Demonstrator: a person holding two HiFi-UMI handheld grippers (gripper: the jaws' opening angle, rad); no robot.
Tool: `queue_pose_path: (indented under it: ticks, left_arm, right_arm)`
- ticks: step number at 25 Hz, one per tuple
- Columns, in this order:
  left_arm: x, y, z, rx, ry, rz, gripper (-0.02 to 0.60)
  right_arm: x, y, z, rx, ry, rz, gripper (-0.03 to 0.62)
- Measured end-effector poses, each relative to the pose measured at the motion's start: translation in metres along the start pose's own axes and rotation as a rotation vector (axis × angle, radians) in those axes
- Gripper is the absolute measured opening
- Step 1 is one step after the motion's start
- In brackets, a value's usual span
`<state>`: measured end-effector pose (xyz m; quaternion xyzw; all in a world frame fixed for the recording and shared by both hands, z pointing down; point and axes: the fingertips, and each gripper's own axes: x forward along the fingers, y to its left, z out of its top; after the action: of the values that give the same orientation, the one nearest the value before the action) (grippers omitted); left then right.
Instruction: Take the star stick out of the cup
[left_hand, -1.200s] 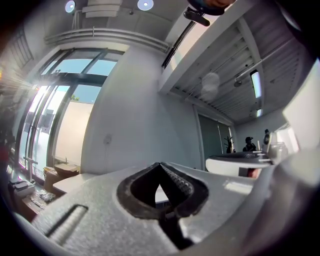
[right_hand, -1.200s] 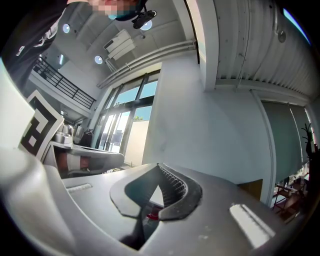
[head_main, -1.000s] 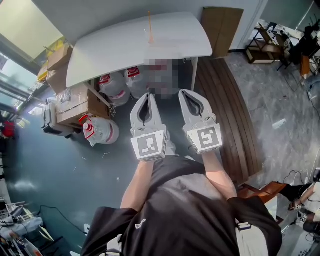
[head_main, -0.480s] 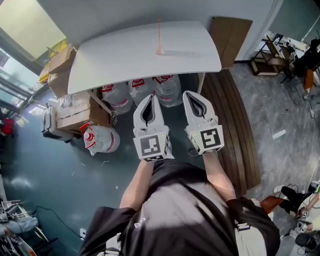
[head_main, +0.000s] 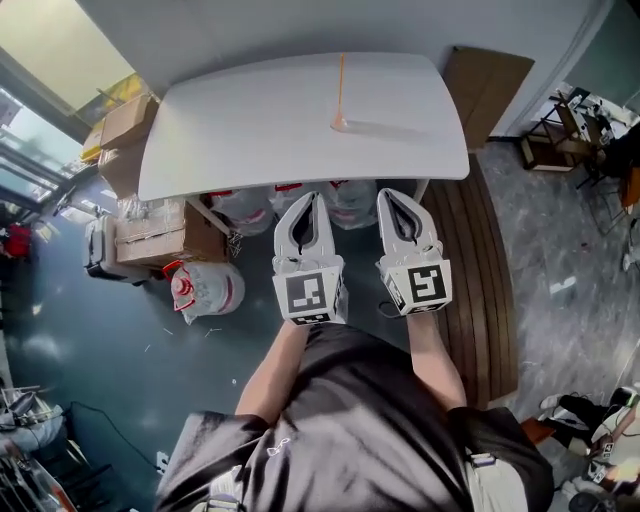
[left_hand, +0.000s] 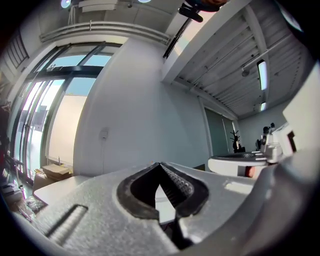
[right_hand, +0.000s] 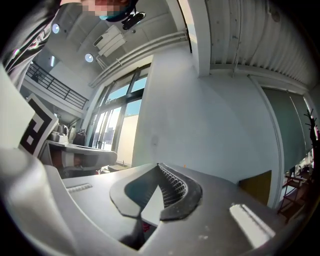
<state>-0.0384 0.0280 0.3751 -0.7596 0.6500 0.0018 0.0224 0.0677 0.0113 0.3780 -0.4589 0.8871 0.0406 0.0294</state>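
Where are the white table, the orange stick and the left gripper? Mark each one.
white table (head_main: 230, 130): head view, bare part of its top.
orange stick (head_main: 340, 85): head view, middle of its shaft.
left gripper (head_main: 312, 197): head view, at its closed jaw tips.

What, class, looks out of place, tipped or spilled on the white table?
Nothing stands out. The star stick stands in its cup on the white table, with nothing spilled. The left gripper and right gripper are shut and empty, short of the table.
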Motion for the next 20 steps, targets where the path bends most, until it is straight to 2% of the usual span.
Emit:
queue_pose_path:
  ticks: [6, 13, 20]
  left_arm:
    - [0.056, 0.037, -0.011, 0.051, 0.055, -0.018, 0.003]
    - [0.138, 0.053, -0.036, 0.031, 0.116, -0.068, 0.003]
    - [0.214, 0.063, -0.040, -0.023, 0.122, -0.102, 0.003]
  right_arm:
    - [0.075, -0.014, -0.022, 0.074, -0.008, -0.014, 0.005]
    - [0.143, -0.050, -0.052, 0.103, 0.044, -0.035, 0.005]
    - [0.210, -0.091, -0.051, 0.058, 0.078, -0.043, 0.005]
